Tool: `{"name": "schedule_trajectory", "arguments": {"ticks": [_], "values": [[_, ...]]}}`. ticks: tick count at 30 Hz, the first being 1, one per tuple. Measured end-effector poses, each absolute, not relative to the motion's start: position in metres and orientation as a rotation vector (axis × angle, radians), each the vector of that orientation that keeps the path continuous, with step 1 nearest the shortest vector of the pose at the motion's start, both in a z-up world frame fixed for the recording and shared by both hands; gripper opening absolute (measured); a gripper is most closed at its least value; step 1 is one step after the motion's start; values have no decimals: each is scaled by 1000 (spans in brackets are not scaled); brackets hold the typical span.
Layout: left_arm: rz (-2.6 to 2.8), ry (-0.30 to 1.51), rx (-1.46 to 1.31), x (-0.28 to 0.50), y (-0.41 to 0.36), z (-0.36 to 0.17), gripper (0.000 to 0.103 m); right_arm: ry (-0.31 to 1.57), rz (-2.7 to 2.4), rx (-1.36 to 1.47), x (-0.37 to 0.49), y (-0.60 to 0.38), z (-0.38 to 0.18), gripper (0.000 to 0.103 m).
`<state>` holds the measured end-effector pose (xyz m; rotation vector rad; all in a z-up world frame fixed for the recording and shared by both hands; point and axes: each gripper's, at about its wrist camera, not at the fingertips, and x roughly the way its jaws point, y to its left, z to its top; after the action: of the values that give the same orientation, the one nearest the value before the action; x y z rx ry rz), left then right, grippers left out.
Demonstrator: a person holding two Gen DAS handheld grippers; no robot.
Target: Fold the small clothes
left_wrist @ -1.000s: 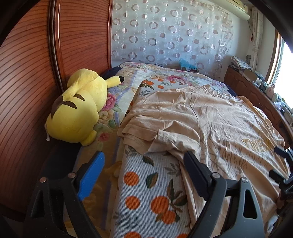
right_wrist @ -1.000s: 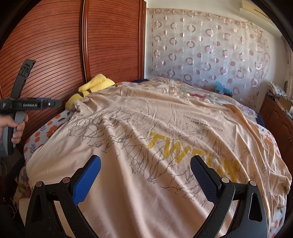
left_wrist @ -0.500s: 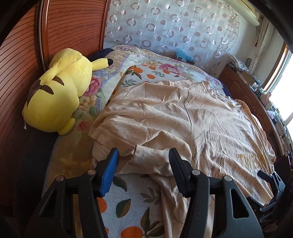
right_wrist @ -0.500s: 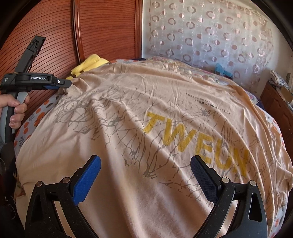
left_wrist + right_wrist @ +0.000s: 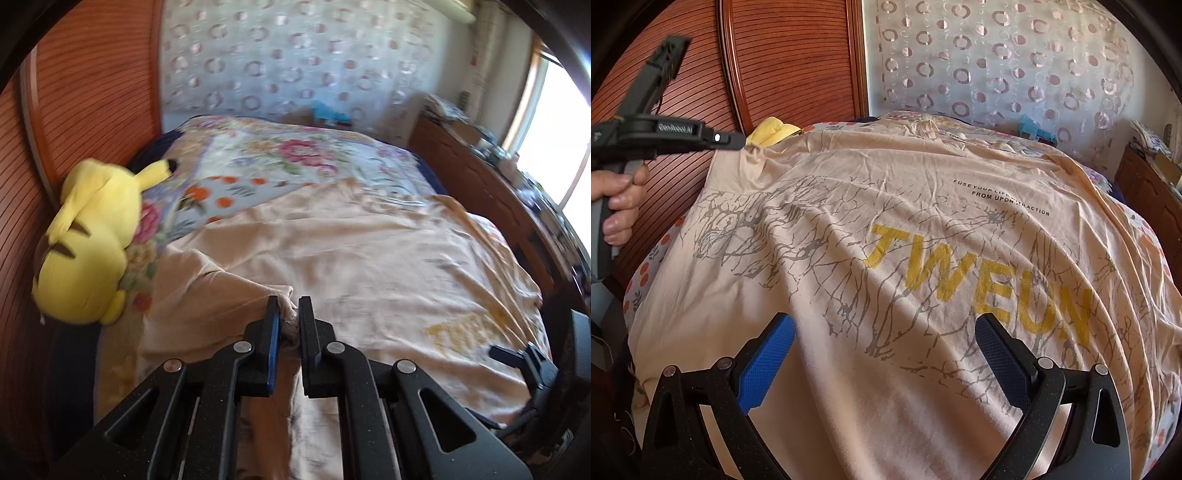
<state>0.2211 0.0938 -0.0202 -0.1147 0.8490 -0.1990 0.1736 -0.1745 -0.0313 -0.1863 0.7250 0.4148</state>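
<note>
left gripper point(image 5: 288, 314) pinching a sleeve of the peach t-shirt point(image 5: 886, 258), which lies spread on the bed point(image 5: 295, 155).
the left view is blurred, so the shirt's print is hard to read there, and the pinched fold hides between the closed-in fingers. the right gripper point(image 5: 882, 354) hovers over the hem, its two fingers wide apart, holding nothing. one shirt, two grippers, one yellow plush toy point(image 5: 88, 240), mostly hidden behind the shirt in the right view.
</note>
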Motion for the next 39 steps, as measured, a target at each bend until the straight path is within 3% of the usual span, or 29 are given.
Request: {"name": "schedule_trajectory", "arguments": {"ticks": [6, 9, 10, 14, 21, 27, 30, 32, 33, 39], "values": [[-285, 850, -45, 204, 55, -10, 14, 726, 411, -177, 173, -177, -31, 99], [-288, 837, -19, 197, 57, -10, 39, 728, 413, -178, 172, -178, -29, 99], [-287, 831, -19, 195, 61, -9, 51, 728, 412, -180, 172, -177, -30, 99], [-243, 828, -51, 197, 88, -12, 69, 730, 410, -185, 173, -177, -29, 99], [-98, 882, -128, 223, 131, -45, 69, 692, 433, -171, 167, -179, -22, 99], [-155, 956, -121, 238, 123, -76, 50, 621, 477, -134, 169, -180, 4, 99], [-134, 964, -88, 240, 119, -80, 35, 587, 480, -159, 167, -176, 11, 99], [-133, 975, -68, 241, 115, -79, 14, 583, 485, -159, 164, -175, 11, 99], [-139, 979, -66, 243, 114, -78, 9, 584, 491, -154, 163, -177, 11, 99], [-231, 925, -43, 250, 81, -40, 4, 576, 487, -135, 159, -190, 11, 99]]}}
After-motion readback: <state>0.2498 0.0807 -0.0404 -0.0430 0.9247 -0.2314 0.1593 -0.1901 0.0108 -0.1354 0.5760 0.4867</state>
